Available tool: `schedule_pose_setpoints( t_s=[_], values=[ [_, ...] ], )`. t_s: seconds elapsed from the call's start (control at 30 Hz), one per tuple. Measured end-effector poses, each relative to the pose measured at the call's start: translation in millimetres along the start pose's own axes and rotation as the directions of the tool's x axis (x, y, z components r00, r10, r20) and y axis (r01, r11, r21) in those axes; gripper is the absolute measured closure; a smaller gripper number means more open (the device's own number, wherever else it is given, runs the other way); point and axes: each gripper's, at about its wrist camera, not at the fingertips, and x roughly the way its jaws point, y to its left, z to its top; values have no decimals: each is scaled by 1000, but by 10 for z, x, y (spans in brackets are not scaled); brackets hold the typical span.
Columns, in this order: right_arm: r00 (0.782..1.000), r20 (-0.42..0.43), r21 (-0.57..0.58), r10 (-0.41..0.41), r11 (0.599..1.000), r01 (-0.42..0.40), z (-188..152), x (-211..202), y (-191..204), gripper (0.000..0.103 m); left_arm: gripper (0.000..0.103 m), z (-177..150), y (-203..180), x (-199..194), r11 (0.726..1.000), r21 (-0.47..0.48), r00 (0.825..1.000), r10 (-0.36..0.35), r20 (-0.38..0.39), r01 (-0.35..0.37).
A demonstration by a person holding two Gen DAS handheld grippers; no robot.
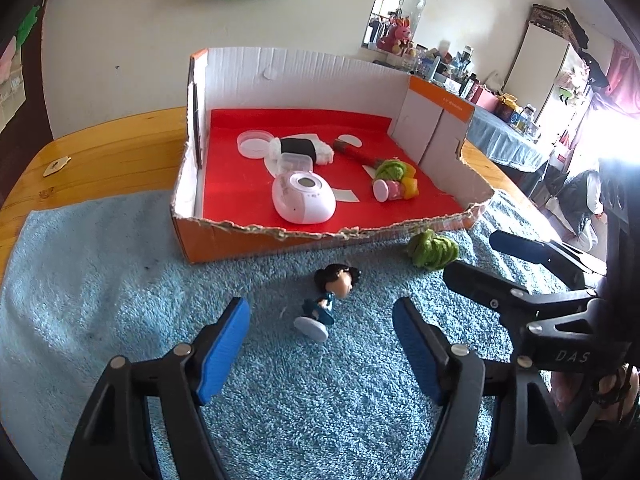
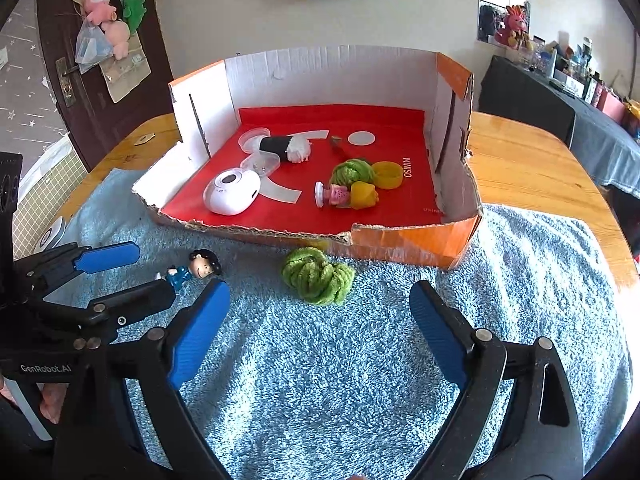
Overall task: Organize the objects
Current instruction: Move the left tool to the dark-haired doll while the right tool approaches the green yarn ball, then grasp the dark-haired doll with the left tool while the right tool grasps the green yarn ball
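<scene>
In the box [image 2: 416, 240]: white device [image 2: 232, 192], green yarn [image 2: 352, 172].

place: I see a lived-in home | cues: wooden table [image 2: 532, 168], plush toys on door [image 2: 108, 24], cluttered sideboard [image 1: 460, 68]

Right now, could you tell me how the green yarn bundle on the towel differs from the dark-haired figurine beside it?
The green yarn bundle is soft, fuzzy and one colour; the dark-haired figurine is hard, glossy and multicoloured. The yarn bundle sits as a rounded clump, while the figurine lies toppled on its side. Both rest on the blue towel, outside the cardboard box.
</scene>
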Motion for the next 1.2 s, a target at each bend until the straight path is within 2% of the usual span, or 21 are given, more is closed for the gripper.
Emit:
schedule_pose_setpoints(
  t_s=[0.13, 0.27, 0.37, 0.47, 0.67, 1.07, 1.13, 1.2],
  values=[
    [1000, -15, 6, 8, 1000, -8, -6, 48, -23, 11, 31, -3, -5, 47, 1000, 0, 1000, -3, -13, 3],
    [1000, -21, -3, 4, 1000, -4, -13, 87, -13, 12, 46, -5, -21, 91, 1000, 8, 999, -13, -29, 14],
    [1000, -25, -1, 5, 1000, -5, -8, 119, -23, 13, 53, -2, -28, 115, 1000, 14, 999, -16, -36, 16],
    [1000, -29, 3, 6, 1000, -6, 1, 148, -38, 20, 59, 4, -22, 154, 1000, 13, 999, -22, -47, 23],
    [998, -55, 15, 14, 1000, -13, 11, 250, -68, 36, 60, 10, -10, 184, 1000, 12, 998, -24, -54, 25],
    [997, -75, 8, 19, 1000, -18, 50, 376, -56, 51, 74, 20, 5, 210, 1000, 18, 998, -20, -52, 21],
    [997, -74, 5, 20, 1000, -19, 53, 385, -48, 55, 81, 18, 4, 207, 1000, 17, 998, -20, -55, 21],
    [997, -75, 4, 29, 1000, -28, 58, 392, -43, 61, 81, 15, 2, 212, 1000, 18, 998, -19, -54, 20]
  ],
)
